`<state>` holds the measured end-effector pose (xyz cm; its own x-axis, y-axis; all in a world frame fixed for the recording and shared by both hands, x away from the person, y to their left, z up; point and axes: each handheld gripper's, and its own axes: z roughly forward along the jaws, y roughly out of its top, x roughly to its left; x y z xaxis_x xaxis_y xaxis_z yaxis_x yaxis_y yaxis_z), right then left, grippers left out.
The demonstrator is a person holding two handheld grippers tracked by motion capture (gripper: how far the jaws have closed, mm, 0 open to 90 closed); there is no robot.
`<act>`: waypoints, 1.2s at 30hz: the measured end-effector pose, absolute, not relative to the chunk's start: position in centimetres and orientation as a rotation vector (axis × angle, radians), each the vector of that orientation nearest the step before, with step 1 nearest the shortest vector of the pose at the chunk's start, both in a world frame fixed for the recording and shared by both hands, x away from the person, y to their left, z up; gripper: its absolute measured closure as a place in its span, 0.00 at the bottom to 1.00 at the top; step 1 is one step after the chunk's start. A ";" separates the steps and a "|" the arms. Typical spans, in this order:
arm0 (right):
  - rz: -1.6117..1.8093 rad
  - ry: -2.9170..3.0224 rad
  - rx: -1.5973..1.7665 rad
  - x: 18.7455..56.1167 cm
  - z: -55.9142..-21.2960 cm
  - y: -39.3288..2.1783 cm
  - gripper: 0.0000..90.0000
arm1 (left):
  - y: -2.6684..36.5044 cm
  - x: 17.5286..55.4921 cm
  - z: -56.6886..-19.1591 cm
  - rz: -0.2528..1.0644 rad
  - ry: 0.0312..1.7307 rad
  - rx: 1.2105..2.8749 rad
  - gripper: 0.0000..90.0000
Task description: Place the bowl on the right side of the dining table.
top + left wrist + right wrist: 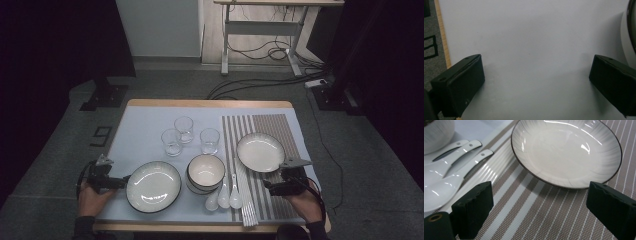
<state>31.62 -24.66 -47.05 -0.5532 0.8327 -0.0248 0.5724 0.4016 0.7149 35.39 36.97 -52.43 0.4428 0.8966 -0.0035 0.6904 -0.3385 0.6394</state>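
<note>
A white dark-rimmed plate (153, 186) lies at the front left of the pale blue mat (145, 125). My left gripper (122, 181) sits just to its left, open and empty. In the left gripper view the left gripper (536, 67) has bare mat between its jaws, with the plate's rim (631, 25) at the right edge. A second plate (260, 151) rests on the striped placemat (280, 130). My right gripper (267, 187) hovers just in front of it. In the right gripper view the right gripper (540, 195) stands open and holds nothing, with that plate (566, 152) just beyond the jaws.
Stacked bowls (205, 172) sit mid-table, with three glasses (183, 129) behind them. Three white spoons (222, 197) and a row of white sticks (245, 200) lie left of the right gripper. The spoons (449, 170) are close to its left jaw. The table's wooden edge (442, 37) runs beside the left gripper.
</note>
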 end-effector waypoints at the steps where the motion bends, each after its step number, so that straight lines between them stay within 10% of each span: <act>1: 0.945 2.290 1.203 31.6 -46.8 -24.5 0.08 | 37.0 35.4 -52.4 0.475 1.326 2.131 0.00; 36: 0.980 2.395 1.016 33.6 -42.3 -18.7 0.16 | 37.0 35.4 -52.4 0.475 1.325 2.133 0.00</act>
